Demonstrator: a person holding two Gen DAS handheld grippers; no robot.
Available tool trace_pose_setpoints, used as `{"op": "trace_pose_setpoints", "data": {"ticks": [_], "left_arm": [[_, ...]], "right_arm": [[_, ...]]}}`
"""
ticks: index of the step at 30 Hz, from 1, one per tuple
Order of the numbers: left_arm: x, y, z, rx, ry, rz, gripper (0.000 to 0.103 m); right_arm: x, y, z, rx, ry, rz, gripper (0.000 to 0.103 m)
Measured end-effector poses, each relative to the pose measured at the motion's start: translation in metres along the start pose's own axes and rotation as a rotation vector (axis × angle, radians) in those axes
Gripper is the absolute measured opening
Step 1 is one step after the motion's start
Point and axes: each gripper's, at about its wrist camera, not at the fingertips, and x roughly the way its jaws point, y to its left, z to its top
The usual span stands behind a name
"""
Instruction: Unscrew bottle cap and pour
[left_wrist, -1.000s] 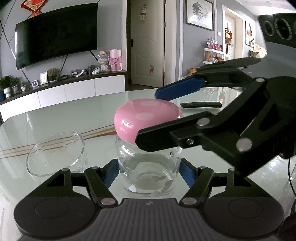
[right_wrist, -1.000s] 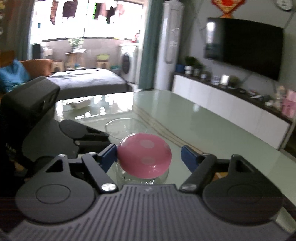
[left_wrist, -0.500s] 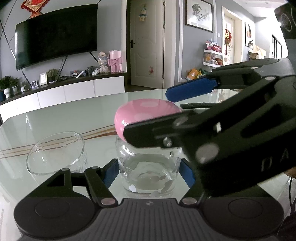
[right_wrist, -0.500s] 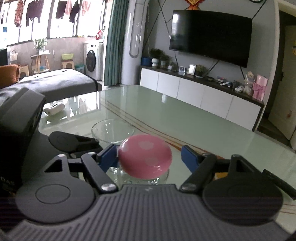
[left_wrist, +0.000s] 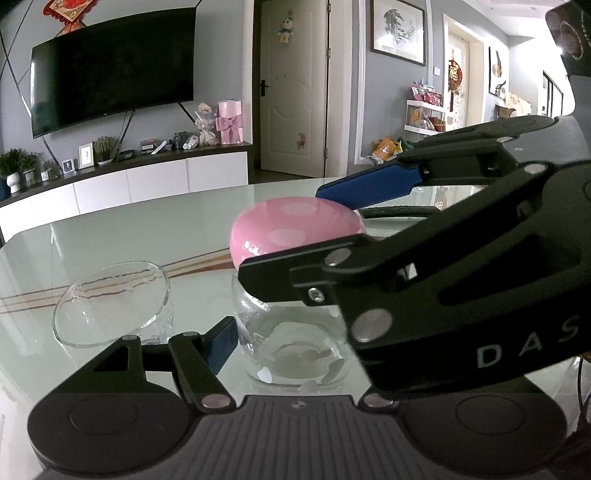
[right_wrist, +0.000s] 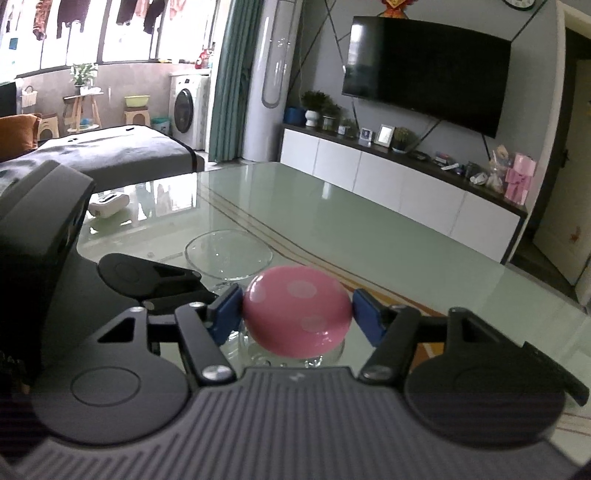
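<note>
Left wrist view: low over the glass table (left_wrist: 155, 229), close behind the glass bottle (left_wrist: 291, 343), facing the TV wall and door. Right wrist view: slightly higher, close behind the pink cap (right_wrist: 295, 312), facing balcony and TV. Shared: bottle, cap, glass bowl (right_wrist: 229, 254), TV (left_wrist: 110, 70).

Your right hand-held gripper (left_wrist: 334, 229) hides the left one's right finger and the jar's (left_wrist: 291, 343) right shoulder
</note>
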Motion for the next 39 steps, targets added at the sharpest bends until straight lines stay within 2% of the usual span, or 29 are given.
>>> {"op": "trace_pose_setpoints", "data": {"ticks": [4,11,19,20,23,28,39], "left_arm": [[0.0,0.001,0.0,0.001,0.002,-0.003,0.074],[-0.001,-0.001,0.0,0.004,0.001,0.0,0.074],[-0.001,0.001,-0.003,0.008,0.001,0.0,0.074],[-0.001,0.001,-0.003,0.007,0.0,-0.001,0.074],[-0.001,0.002,-0.003,0.006,0.0,-0.002,0.074],[0.0,0.003,0.0,0.006,0.001,-0.004,0.074],[-0.002,0.006,-0.004,0.005,-0.005,-0.006,0.076]], "right_arm": [[0.0,-0.013,-0.003,-0.001,-0.014,0.072,0.066],[0.0,-0.046,-0.007,-0.007,-0.046,0.248,0.066],[0.002,-0.063,0.0,-0.052,-0.052,0.383,0.066],[0.003,-0.066,0.001,-0.046,-0.048,0.392,0.069],[0.002,-0.064,0.001,-0.045,-0.045,0.383,0.077],[-0.004,-0.061,-0.002,-0.053,-0.06,0.32,0.083],[-0.02,-0.046,-0.003,0.066,-0.065,0.142,0.087]]}}
